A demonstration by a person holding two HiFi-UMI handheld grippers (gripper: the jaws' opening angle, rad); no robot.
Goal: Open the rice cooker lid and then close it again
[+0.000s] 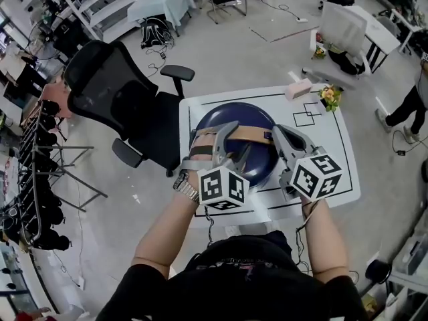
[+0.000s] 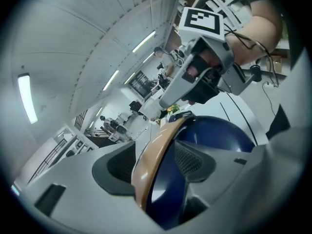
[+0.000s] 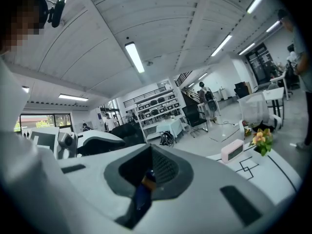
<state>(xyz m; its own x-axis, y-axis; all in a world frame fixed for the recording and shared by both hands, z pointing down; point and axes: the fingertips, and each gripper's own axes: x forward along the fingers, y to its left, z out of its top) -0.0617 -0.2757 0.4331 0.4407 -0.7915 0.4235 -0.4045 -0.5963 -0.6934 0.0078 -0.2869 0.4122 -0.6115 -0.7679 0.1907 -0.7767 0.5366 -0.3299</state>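
Rice cooker (image 1: 237, 122), blue w/ a tan carry handle (image 2: 151, 165), sits mid white table (image 1: 334, 172) right in front of me, domed lid (image 1: 231, 116) lying down flat on the body.

L gripper (image 2: 156, 155): jaws partly apart, straddling the tan handle. One pad is just beside its outer edge and the other sits over the blue dome on the far side. I can't see a firm squeeze, so I call it unclamped w/ the handle between.

R gripper (image 3: 148, 172): jaws fully together, nothing gripped. Only a sliver of blue and tan shows past the tips. In the head view it sits at the cooker's right side, tips near the handle's right end; contact not clear.

Progress, my read: lid not up yet, hold on the handle only being set. Opening and re-closing both appear left to do. No latch or release button visible to me.

Around: black office chair (image 1: 114, 92) left of the table, pink box (image 1: 298, 89) and small flowers (image 1: 329, 97) at the far right corner.
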